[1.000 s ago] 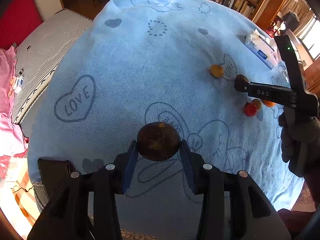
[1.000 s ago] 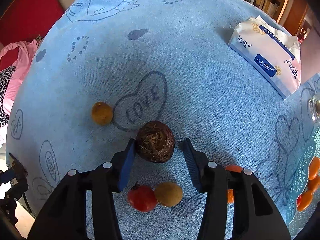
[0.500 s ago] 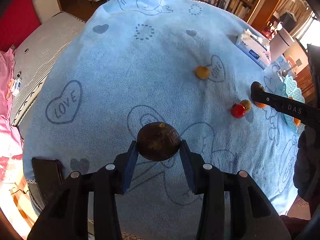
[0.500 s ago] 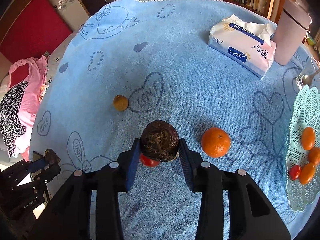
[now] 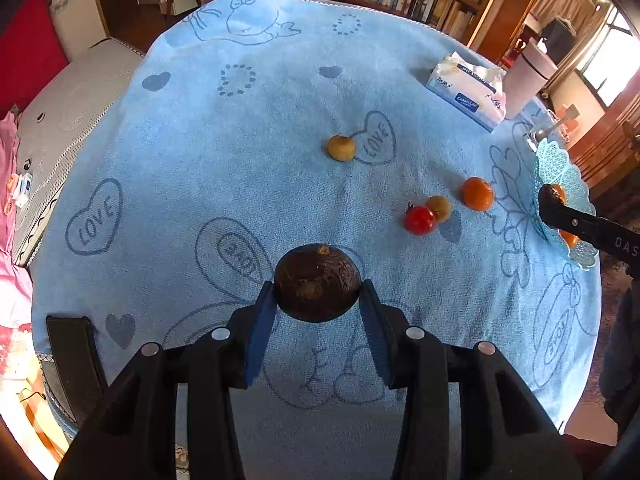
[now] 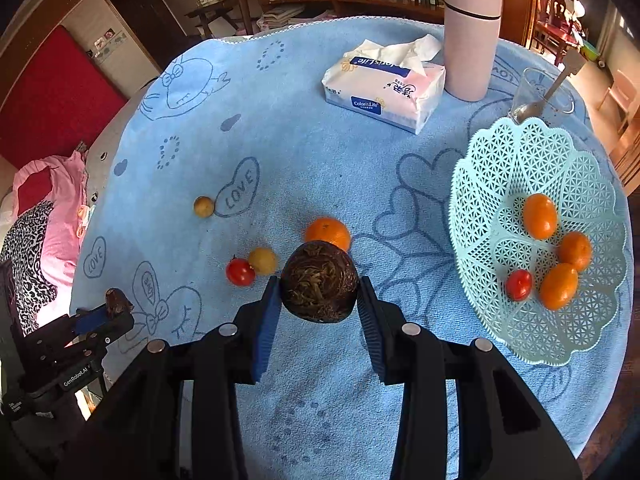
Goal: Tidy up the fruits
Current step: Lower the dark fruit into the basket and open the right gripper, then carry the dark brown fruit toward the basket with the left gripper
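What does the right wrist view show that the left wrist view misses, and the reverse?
Right wrist only: the basket's contents, three orange fruits and a tomato. Left wrist only: a black object at the cloth's near edge. Both: the loose tomato, orange, two yellow fruits, tissue pack, and each gripper shut on a dark brown fruit.

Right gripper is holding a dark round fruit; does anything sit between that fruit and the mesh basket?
Nothing visible. The right gripper holds the dark fruit above the cloth, and only bare blue cloth lies between it and the basket. The loose orange sits off that line.
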`<state>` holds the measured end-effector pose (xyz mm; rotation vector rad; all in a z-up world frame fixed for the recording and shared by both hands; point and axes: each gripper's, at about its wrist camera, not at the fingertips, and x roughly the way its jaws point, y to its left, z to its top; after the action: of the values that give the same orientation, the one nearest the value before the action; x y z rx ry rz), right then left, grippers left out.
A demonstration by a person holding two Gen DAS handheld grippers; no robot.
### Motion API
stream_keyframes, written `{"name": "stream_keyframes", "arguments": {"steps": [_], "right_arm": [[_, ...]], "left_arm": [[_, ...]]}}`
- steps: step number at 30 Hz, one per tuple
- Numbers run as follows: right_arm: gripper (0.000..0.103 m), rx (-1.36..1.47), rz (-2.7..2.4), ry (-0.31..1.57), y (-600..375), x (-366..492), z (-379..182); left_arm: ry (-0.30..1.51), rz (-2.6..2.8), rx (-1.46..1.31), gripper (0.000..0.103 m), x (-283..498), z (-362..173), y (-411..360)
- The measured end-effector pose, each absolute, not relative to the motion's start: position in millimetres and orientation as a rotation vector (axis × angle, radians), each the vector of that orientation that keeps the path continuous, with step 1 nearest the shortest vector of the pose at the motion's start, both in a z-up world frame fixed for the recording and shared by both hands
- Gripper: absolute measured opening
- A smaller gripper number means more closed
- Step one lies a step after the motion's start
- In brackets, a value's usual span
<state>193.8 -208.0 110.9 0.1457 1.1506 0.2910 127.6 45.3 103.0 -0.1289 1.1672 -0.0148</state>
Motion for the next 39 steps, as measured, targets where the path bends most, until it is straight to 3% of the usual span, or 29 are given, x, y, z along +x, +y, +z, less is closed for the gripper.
{"name": "stream_keyframes", "arguments": {"steps": [19, 21, 24, 39], "right_arm": [[0.04, 0.277, 0.003, 1.1, -339, 167, 117], [0.041, 0.295, -0.03, 1.091, -350, 164, 117], [0.054, 0.338, -0.071, 1.07, -365, 158, 118], [0.055, 0.38, -0.13, 1.065, -402, 112, 120]], "left_arm": [[1.162, -0.072, -0.097, 0.043, 120, 107, 6], [1.161, -0.078, -0.09, 0.043, 120, 108, 2], [1.159, -0.091, -0.08, 0.043, 122, 109, -4], [1.137, -0.242, 0.003, 0.043, 141, 116, -82]]}}
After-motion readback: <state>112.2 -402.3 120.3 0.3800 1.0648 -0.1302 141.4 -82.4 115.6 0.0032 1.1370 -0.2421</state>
